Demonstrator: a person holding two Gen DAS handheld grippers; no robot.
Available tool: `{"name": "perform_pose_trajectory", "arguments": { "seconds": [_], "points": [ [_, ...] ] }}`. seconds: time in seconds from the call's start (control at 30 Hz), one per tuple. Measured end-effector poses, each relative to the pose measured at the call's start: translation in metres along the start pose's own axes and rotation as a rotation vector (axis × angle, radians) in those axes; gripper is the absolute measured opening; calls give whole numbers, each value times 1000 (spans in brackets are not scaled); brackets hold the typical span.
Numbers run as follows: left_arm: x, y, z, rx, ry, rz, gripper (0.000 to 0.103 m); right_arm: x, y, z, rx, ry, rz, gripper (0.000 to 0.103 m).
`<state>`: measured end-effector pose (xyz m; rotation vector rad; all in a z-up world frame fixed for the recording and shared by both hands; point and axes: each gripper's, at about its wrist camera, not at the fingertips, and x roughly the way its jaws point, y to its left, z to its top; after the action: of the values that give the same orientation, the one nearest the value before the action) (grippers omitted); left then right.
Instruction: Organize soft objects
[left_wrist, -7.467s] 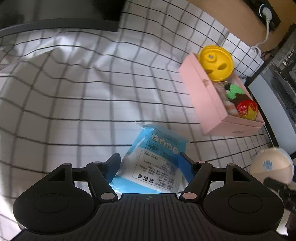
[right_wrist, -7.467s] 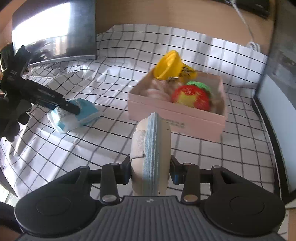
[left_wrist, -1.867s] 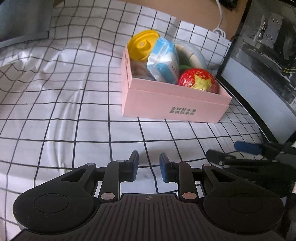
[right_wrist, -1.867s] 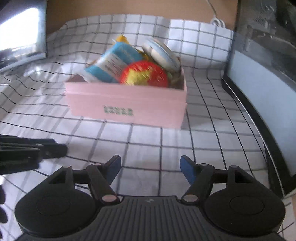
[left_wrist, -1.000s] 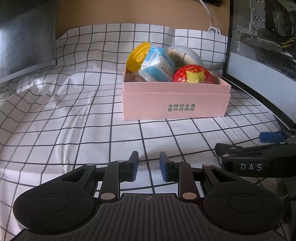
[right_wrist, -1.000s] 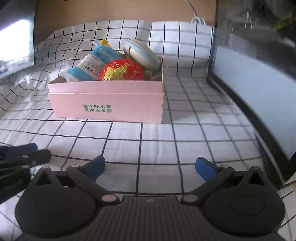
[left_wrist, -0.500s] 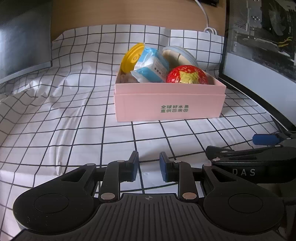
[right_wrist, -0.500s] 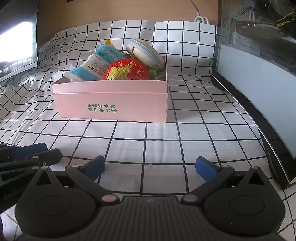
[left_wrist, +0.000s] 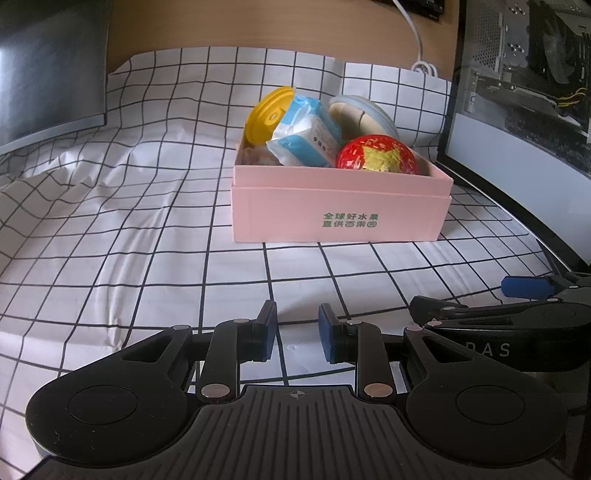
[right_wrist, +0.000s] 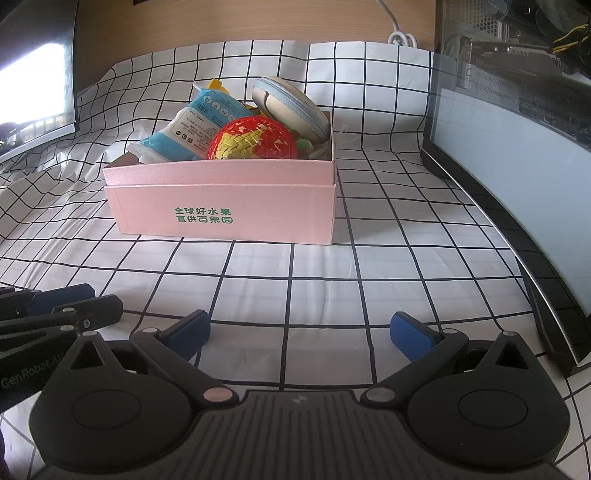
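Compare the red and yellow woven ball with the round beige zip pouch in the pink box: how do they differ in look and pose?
The woven ball is a red and yellow sphere with a plaited surface; the zip pouch is a flattened beige disc edged by a pale blue zip. The ball sits at the front of the pink box; the pouch leans tilted behind it at the back. Both rise above the box rim.

ahead of fingers (left_wrist: 266, 328): bare checked cloth (left_wrist: 155, 236) up to pink box (left_wrist: 340, 218), open passage | beyond: box packed to the rim, its contents rising above it | right of fingers: dark monitor panel (right_wrist: 517, 162) walls the bench edge | left: second screen (left_wrist: 48, 70), well apart | between both grippers: narrow gap
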<state>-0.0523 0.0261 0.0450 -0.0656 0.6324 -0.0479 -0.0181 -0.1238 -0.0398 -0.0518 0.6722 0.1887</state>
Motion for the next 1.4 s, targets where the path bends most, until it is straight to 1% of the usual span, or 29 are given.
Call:
{"name": "perform_pose_trajectory", "arguments": {
  "seconds": [1.4],
  "points": [
    [0,-1,0,14,1,9,27,0,0,0,0,0,0,103]
  ]
}}
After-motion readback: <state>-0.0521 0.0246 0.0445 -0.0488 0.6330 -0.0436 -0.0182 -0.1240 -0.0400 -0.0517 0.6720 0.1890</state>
